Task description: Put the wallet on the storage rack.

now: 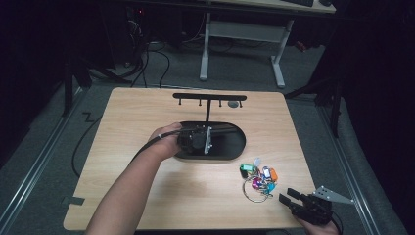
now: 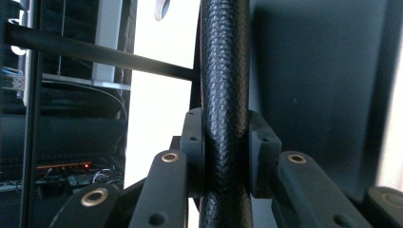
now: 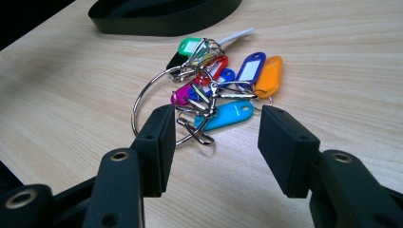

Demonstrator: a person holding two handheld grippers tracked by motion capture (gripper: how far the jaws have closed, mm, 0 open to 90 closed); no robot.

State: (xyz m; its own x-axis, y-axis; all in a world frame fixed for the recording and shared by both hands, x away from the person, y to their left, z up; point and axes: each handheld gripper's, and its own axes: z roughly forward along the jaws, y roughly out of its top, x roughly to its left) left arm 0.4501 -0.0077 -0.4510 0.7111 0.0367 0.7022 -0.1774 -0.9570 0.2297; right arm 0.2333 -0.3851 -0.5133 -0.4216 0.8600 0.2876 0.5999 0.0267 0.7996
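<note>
A pale wood-grain table (image 1: 147, 196) carries a matt black stand (image 1: 209, 96) with a black oval base (image 1: 230, 142). Its black post (image 2: 225, 95) has a woven, scaly texture between the black left gripper's (image 2: 225, 152) pads. Toward the front right corner, a silver key ring (image 3: 157, 102) holds green, red, blue, orange, magenta and sky-blue tags (image 3: 223, 114), before the black right gripper (image 3: 214, 142)

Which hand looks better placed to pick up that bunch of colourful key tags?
Probably the right: the right gripper is open just short of the key tags, while the left gripper is clamped on the stand's post.
</note>
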